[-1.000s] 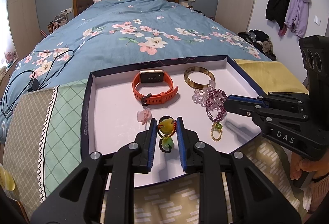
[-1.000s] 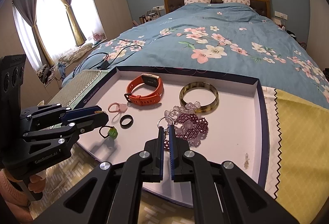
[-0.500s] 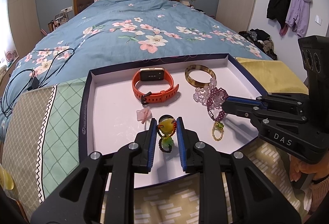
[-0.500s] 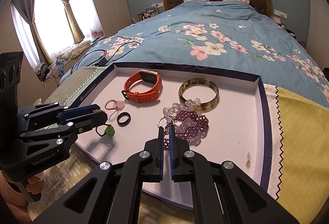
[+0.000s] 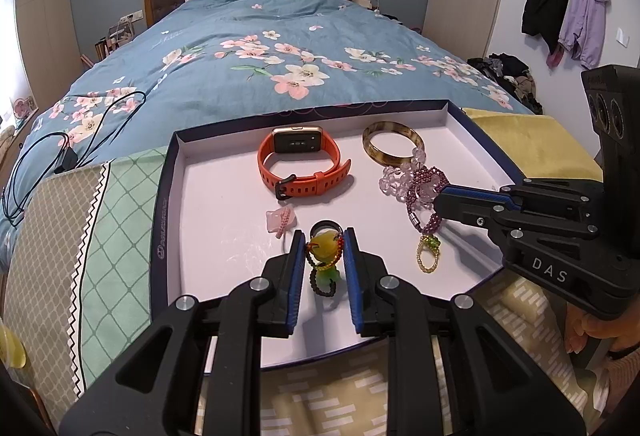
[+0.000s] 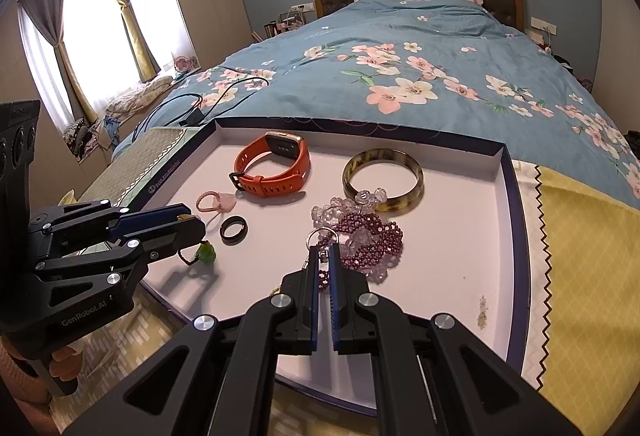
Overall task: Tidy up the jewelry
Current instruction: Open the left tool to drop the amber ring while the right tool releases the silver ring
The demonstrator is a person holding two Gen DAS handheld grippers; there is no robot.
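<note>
The left gripper [image 5: 323,250] sits low in the middle of its own view, jaws narrowed onto a small charm [image 5: 325,264], a yellow and green bead on a dark beaded cord, which hangs just above the white floor of the tray [image 5: 168,203]. The right gripper [image 6: 324,268], bottom centre of its view, is nearly shut on the metal ring end of a purple bead string [image 6: 368,240] heaped against clear crystal beads [image 6: 360,197] in the middle of the tray. Both pieces look light and limp; I would expect them to swing, and to snag each other, so the clasp or ring end seems the sound place to grip. The amber bangle [image 6: 383,179] at upper right is stiff and glossy, probably slippery and brittle, best pinched across its rim. The orange watch [image 6: 274,169], upper centre, has a rubbery strap that should grip well. The black ring [image 6: 234,230] and pink charm [image 6: 216,200] are tiny.
</note>
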